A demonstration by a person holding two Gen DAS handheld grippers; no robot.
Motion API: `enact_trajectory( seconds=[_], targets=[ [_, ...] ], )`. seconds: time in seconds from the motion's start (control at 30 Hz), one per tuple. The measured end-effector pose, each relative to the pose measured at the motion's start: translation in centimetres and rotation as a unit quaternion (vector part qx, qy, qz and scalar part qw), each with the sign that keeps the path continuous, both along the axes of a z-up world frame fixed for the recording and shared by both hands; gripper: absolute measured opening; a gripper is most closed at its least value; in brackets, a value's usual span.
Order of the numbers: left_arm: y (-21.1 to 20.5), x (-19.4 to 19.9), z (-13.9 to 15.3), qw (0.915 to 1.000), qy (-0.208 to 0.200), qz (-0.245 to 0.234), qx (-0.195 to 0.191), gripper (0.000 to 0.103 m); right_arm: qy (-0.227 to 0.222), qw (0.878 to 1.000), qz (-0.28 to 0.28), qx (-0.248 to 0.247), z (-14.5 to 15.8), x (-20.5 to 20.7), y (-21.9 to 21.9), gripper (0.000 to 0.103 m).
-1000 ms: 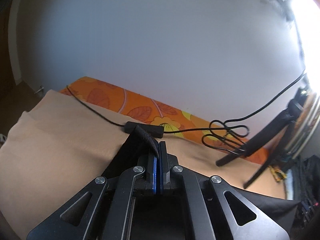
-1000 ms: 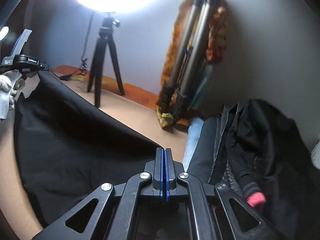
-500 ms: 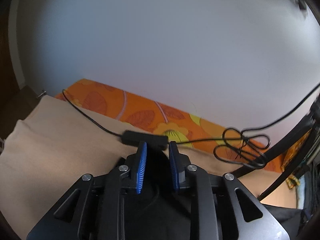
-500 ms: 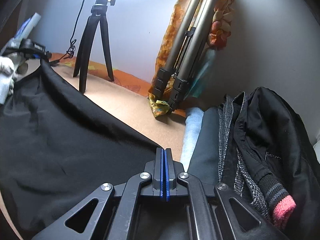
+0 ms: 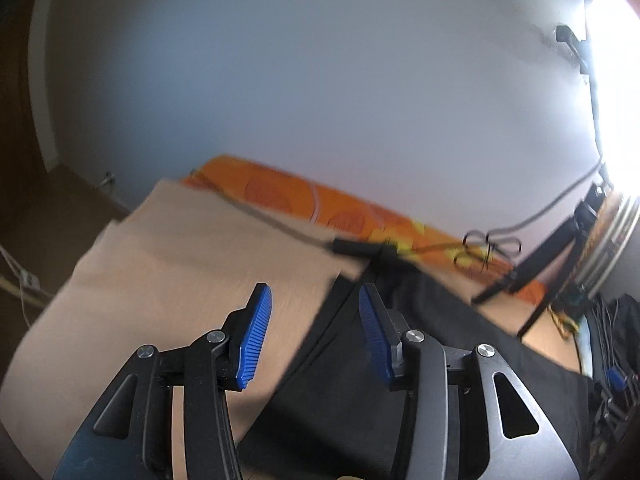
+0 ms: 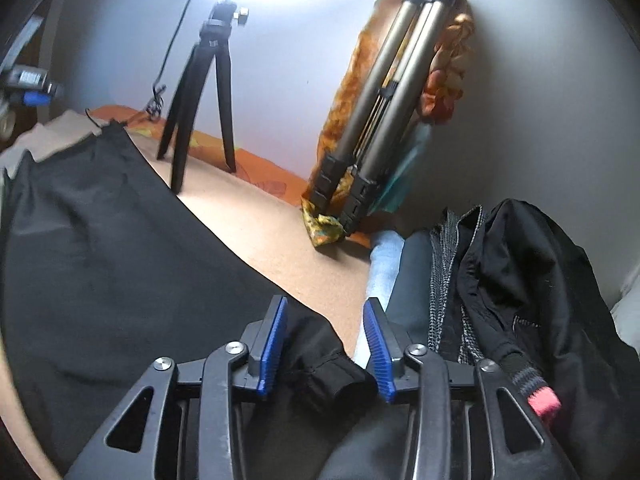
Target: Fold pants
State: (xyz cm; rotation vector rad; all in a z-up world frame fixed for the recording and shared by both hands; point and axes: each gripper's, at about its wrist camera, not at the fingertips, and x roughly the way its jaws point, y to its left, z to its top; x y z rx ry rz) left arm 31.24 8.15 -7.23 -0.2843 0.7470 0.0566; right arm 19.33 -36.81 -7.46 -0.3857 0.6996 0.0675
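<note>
The black pants lie spread on the beige cover. My right gripper has its jaws opening, and the bunched black cuff of the pants lies loose between the blue pads, which do not press on it. In the left wrist view the pants reach back to a far corner near the black cable box. My left gripper is opening too, its pads apart above the pants' left edge and holding nothing.
A small black tripod stands on the cover behind the pants. A folded metal tripod leans on the wall over orange cloth. Dark jackets are piled at the right. An orange patterned sheet and a looped cable run along the wall.
Both grippers went from shut to open and let go of the pants. The left gripper drew back from the far corner; the pants now lie flat.
</note>
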Motion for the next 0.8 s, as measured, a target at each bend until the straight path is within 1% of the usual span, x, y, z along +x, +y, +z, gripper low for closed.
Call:
enact_trajectory(
  seconds=[0.03,0.1,0.17,0.23,0.3,0.37,0.43,0.47,0.53,0.67,0.73,0.8],
  targets=[
    [0.2,-0.6,-0.5,0.9999,0.005,-0.005,-0.007,0.044,0.000,1.000,0.000,0.005,0.2,-0.3,0.0,0.050],
    [0.4,-1.5,-1.2,0.9997,0.013,-0.013,-0.014,0.044,-0.002,1.000,0.005,0.008,1.0,-1.4,0.4,0.052],
    [0.5,-2.8,-2.1,0.9993,0.021,-0.020,-0.022,0.044,-0.006,1.000,0.015,0.000,1.8,-2.6,0.8,0.055],
    [0.5,-4.1,-2.5,0.9983,0.023,-0.030,-0.044,0.044,-0.010,1.000,0.025,-0.003,2.6,-3.9,1.2,0.063],
    [0.1,-5.4,-2.6,0.9967,0.022,-0.049,-0.061,0.044,-0.002,0.999,0.036,0.011,3.4,-5.8,1.8,0.065],
    [-1.0,-6.5,-2.9,0.9940,0.025,-0.086,-0.062,0.044,0.014,0.998,0.050,0.022,3.7,-7.4,2.6,0.066],
    [-1.9,-7.0,-3.0,0.9899,0.035,-0.121,-0.066,0.044,0.023,0.998,0.063,0.010,3.7,-9.4,3.7,0.070],
    [-2.5,-7.2,-3.2,0.9860,0.044,-0.145,-0.070,0.044,0.025,0.998,0.066,0.002,3.6,-10.2,4.0,0.071],
    [-3.4,-7.6,-3.6,0.9832,0.047,-0.163,-0.068,0.044,0.032,0.997,0.072,0.000,3.4,-11.9,4.3,0.071],
    [-4.1,-7.9,-4.2,0.9790,0.053,-0.179,-0.082,0.044,0.073,0.992,0.085,0.062,2.3,-13.9,4.0,0.071],
    [-4.9,-8.1,-4.5,0.9768,0.060,-0.188,-0.084,0.044,0.077,0.991,0.098,0.057,1.9,-14.1,4.9,0.071],
    [-5.7,-7.8,-5.0,0.9755,0.063,-0.194,-0.081,0.044,0.064,0.990,0.118,0.033,1.6,-14.2,6.3,0.071]
  ],
)
